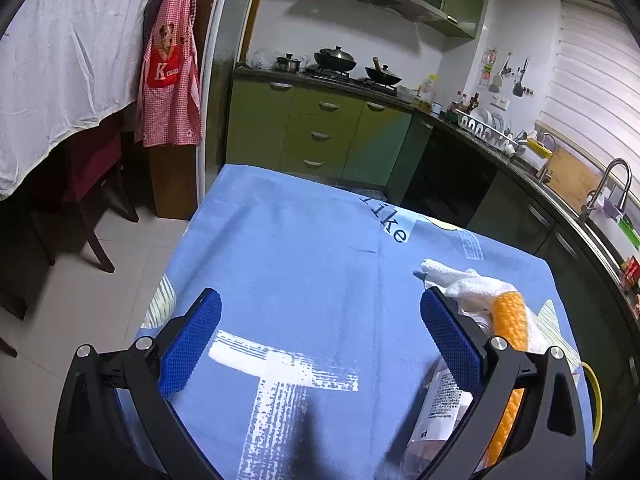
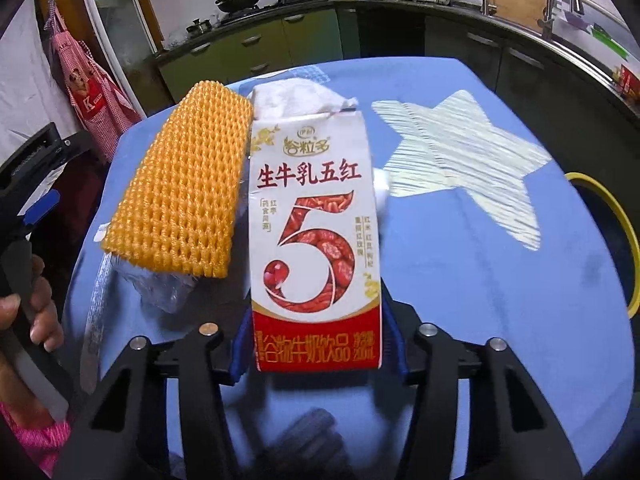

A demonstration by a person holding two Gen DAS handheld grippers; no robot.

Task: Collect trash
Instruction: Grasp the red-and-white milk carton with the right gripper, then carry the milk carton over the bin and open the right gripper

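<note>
Nearest, the right gripper (image 2: 316, 354) has its jaws set on either side of the red bottom end of the milk carton (image 2: 314, 220), the blue pads pressed against its two narrow sides; I read that as a grasp on the carton. It lies flat on the blue-clothed desk (image 2: 480, 280), its torn-open top pointing away. Opened like that, it is probably empty and light, with thin card walls that would cave under a hard squeeze, so the folded bottom end, its stiffest part, seems the right place to hold.

Just left of it and touching lies the orange foam net (image 2: 180, 192), soft and springy, best pinched across its width. Under the net's near end sits a crumpled clear plastic wrapper (image 2: 164, 288), slippery and limp. Beyond the carton's top is a crumpled white tissue (image 2: 296, 96), nearly weightless.

At the desk's right edge a yellow rim (image 2: 624, 216) shows, likely a bin; its contents are hidden.

Further left, the left gripper (image 1: 320, 344) hangs over bare cloth with jaws released and nothing between them.
</note>
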